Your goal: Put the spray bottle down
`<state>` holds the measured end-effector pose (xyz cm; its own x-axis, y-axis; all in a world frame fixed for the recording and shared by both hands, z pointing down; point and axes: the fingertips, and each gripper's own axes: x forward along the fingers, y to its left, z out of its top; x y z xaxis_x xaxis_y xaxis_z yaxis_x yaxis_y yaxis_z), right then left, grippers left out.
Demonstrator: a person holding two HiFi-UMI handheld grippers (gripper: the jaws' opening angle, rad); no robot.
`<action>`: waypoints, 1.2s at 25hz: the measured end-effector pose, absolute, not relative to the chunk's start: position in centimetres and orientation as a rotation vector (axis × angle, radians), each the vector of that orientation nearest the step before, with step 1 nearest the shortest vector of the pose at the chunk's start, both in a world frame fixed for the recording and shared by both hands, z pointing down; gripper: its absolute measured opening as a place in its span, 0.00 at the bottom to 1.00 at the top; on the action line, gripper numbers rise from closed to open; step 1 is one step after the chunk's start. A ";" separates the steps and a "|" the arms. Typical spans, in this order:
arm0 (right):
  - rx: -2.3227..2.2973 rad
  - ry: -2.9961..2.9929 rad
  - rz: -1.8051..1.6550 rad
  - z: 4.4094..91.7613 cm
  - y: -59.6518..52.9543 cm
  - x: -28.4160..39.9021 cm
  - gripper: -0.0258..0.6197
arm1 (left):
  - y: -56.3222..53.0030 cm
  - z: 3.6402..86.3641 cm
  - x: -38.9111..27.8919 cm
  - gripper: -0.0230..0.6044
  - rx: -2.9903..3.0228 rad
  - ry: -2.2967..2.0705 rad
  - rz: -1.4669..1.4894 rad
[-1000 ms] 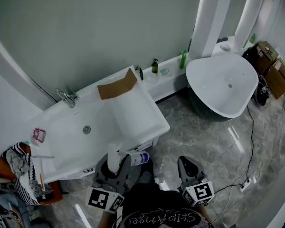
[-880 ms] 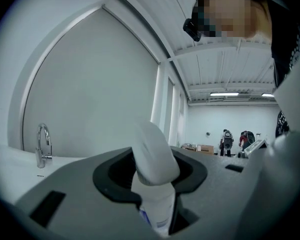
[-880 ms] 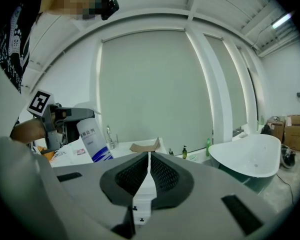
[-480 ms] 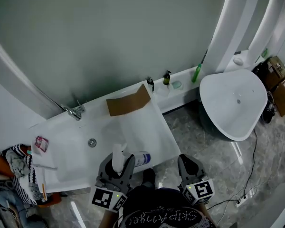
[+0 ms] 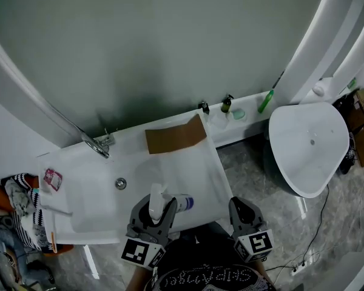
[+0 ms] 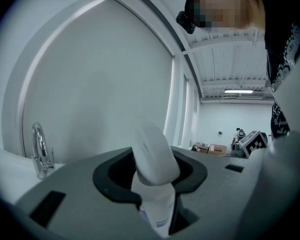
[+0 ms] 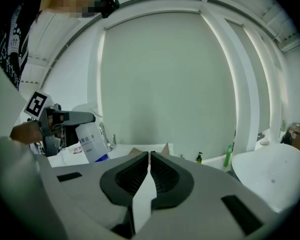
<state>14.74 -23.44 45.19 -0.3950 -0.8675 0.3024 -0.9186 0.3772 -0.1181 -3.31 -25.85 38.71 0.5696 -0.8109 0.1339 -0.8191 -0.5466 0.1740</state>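
Now, spray bottle (image 5: 178, 203) gripped above basin (image 5: 183, 167) near rim

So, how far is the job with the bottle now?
Nothing looks done yet. In hand: the bottle sits clamped in the left claw, near the tub's front edge; the right claw is shut, empty. Left: set the bottle down and open the claw.

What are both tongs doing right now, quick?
Left tongs: closed on the spray bottle.
Right tongs: closed, holding nothing.
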 end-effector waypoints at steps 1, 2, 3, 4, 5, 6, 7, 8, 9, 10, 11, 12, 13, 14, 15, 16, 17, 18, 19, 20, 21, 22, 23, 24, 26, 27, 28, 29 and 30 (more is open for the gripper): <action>1.600 -2.451 0.398 45.2 -23.9 14.7 0.08 | -26.2 38.7 -3.3 0.29 2.569 -1.377 0.039; 1.593 -2.461 0.394 45.1 -24.4 14.8 0.08 | -26.5 38.7 -3.2 0.29 2.552 -1.391 0.021; 1.585 -2.472 0.389 45.0 -24.9 14.8 0.08 | -26.7 38.7 -3.1 0.29 2.540 -1.404 0.012; 1.575 -2.484 0.385 44.8 -25.4 14.8 0.08 | -26.9 38.8 -3.0 0.29 2.530 -1.416 0.012; 1.562 -2.497 0.382 44.7 -25.8 14.8 0.08 | -27.1 38.9 -2.9 0.29 2.521 -1.429 0.016; 1.547 -2.509 0.379 44.6 -26.2 14.8 0.08 | -27.2 39.0 -2.8 0.29 2.512 -1.444 0.019; 1.533 -2.519 0.375 44.6 -26.5 15.0 0.08 | -27.3 39.0 -2.7 0.29 2.503 -1.461 0.019; 1.519 -2.526 0.370 44.7 -26.8 15.1 0.08 | -27.4 39.0 -2.7 0.29 2.496 -1.478 0.021; 1.508 -2.533 0.368 44.7 -27.0 15.3 0.08 | -27.5 39.1 -2.6 0.29 2.492 -1.493 0.033; 1.500 -2.538 0.369 44.8 -27.4 15.4 0.08 | -27.5 39.2 -2.6 0.29 2.494 -1.505 0.056; 1.497 -2.542 0.371 44.8 -27.7 15.5 0.08 | -27.7 39.2 -2.5 0.29 2.500 -1.515 0.080; 1.495 -2.546 0.372 44.7 -28.1 15.6 0.08 | -28.1 39.2 -2.3 0.29 2.508 -1.524 0.098; 1.493 -2.551 0.370 44.6 -28.3 15.7 0.08 | -28.6 39.2 -2.0 0.29 2.517 -1.532 0.111; 1.490 -2.556 0.366 44.5 -28.6 15.7 0.08 | -29.3 39.4 -1.7 0.29 2.527 -1.540 0.123; 1.485 -2.560 0.361 44.6 -28.8 15.7 0.08 | -30.1 39.8 -1.3 0.29 2.536 -1.547 0.134; 1.479 -2.562 0.359 44.7 -28.9 15.8 0.08 | -31.0 40.3 -1.0 0.29 2.540 -1.555 0.143; 1.474 -2.564 0.360 44.8 -29.1 15.8 0.08 | -32.0 40.9 -0.8 0.29 2.540 -1.564 0.150; 1.472 -2.566 0.363 44.8 -29.2 15.8 0.08 | -32.9 41.5 -0.6 0.29 2.538 -1.574 0.155; 1.472 -2.568 0.367 44.8 -29.3 15.8 0.08 | -33.8 42.1 -0.3 0.29 2.536 -1.583 0.160; 1.475 -2.569 0.369 44.8 -29.4 15.9 0.08 | -34.6 42.7 0.0 0.29 2.537 -1.591 0.167; 1.479 -2.566 0.371 44.8 -29.5 16.0 0.08 | -35.3 43.4 0.3 0.29 2.541 -1.596 0.179; 1.482 -2.562 0.374 44.9 -29.5 16.1 0.08 | -36.0 44.1 0.7 0.29 2.545 -1.601 0.196; 1.486 -2.556 0.377 45.0 -29.5 16.3 0.08 | -36.6 44.8 1.1 0.29 2.548 -1.604 0.217; 1.491 -2.550 0.381 45.2 -29.5 16.5 0.08 | -37.1 45.4 1.5 0.29 2.550 -1.606 0.236; 1.502 -2.537 0.388 45.5 -29.6 16.9 0.08 | -38.0 46.5 2.1 0.29 2.549 -1.601 0.266; 1.509 -2.531 0.392 45.6 -29.6 17.1 0.08 | -38.3 47.0 2.3 0.29 2.547 -1.597 0.280; 1.514 -2.525 0.396 45.7 -29.5 17.2 0.08 | -38.5 47.5 2.5 0.29 2.547 -1.592 0.293; 1.519 -2.519 0.399 45.7 -29.5 17.4 0.08 | -38.6 47.9 2.8 0.29 2.550 -1.589 0.307; 1.524 -2.515 0.401 45.8 -29.5 17.6 0.08 | -38.7 48.3 3.1 0.29 2.556 -1.586 0.325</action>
<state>17.62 -29.46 45.75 -0.4615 -0.8403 0.2843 -0.8871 0.4405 -0.1382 3.09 -38.68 48.31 0.4296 -0.8701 0.2416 -0.8950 -0.4457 -0.0140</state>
